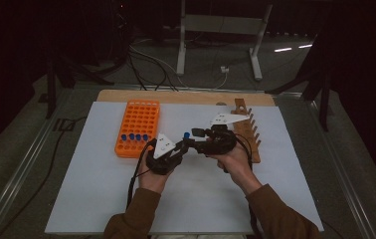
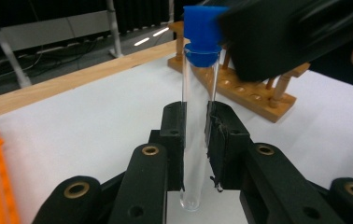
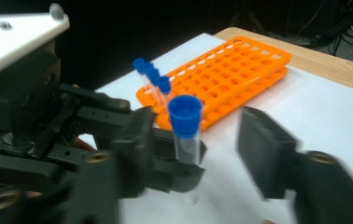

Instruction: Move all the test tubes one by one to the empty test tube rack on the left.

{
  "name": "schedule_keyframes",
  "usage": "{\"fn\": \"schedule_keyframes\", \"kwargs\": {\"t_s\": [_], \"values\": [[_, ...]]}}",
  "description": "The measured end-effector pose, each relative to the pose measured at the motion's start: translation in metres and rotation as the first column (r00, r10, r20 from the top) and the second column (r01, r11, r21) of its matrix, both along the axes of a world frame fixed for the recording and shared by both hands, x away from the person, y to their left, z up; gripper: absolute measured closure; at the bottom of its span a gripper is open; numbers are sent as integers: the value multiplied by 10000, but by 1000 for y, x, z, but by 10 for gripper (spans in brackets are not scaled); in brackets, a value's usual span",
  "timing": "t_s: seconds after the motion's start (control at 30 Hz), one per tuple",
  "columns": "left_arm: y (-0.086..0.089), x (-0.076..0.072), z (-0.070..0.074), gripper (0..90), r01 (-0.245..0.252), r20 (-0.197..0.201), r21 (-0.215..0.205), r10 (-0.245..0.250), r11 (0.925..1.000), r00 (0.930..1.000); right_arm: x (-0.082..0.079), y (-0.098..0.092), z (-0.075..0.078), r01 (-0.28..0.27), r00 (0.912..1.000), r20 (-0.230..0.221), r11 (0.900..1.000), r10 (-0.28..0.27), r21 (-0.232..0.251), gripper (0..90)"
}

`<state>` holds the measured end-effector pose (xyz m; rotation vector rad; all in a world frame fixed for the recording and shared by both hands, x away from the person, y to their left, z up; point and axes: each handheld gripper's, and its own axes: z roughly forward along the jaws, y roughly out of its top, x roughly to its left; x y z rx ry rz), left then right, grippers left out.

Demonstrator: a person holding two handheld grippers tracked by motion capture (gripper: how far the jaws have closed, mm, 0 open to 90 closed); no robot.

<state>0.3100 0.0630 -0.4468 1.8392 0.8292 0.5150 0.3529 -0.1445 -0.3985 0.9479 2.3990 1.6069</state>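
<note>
A clear test tube (image 2: 195,140) with a blue cap (image 2: 202,32) stands upright between the pads of my left gripper (image 2: 195,109), which is shut on its glass below the cap. In the right gripper view the same tube (image 3: 186,144) is pinched by the left gripper's black jaws. My right gripper (image 3: 207,140) is open, its jaws apart on either side of the capped end and not pressing on it. In the high view the two grippers, left (image 1: 182,145) and right (image 1: 194,133), meet over the middle of the white mat, with the blue cap (image 1: 186,135) between them.
An orange tube rack (image 1: 139,127) lies at the back left and holds several blue-capped tubes (image 3: 153,77) along its near edge. A wooden peg rack (image 1: 248,132) lies at the back right. The white mat (image 1: 101,189) covers the table, with a wooden strip behind it.
</note>
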Motion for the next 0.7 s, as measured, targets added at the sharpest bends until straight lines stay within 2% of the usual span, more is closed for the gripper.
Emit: {"fn": "schedule_keyframes", "kwargs": {"t_s": [0.13,0.2,0.3,0.5,0.7], "values": [[4,1,-1,781,-126,-118,-25,125,9999,9999,1,-8,2,470,9987,213,9989,-472,76,221],[7,0,-1,781,-191,-150,-112,189,9998,9997,2,-9,2,755,9965,385,9970,-749,-148,142],[11,0,0,781,-256,-136,-111,255,9996,9996,1,-11,0,938,9942,589,9941,-905,-554,85],[22,-2,5,781,-364,-44,-211,363,9991,9993,0,-14,-5,1178,9894,980,9872,-1074,-1074,27],[34,-4,8,781,-515,-27,-369,514,9980,9987,1,-22,-8,1384,9874,914,9850,-1292,-1031,0]]}}
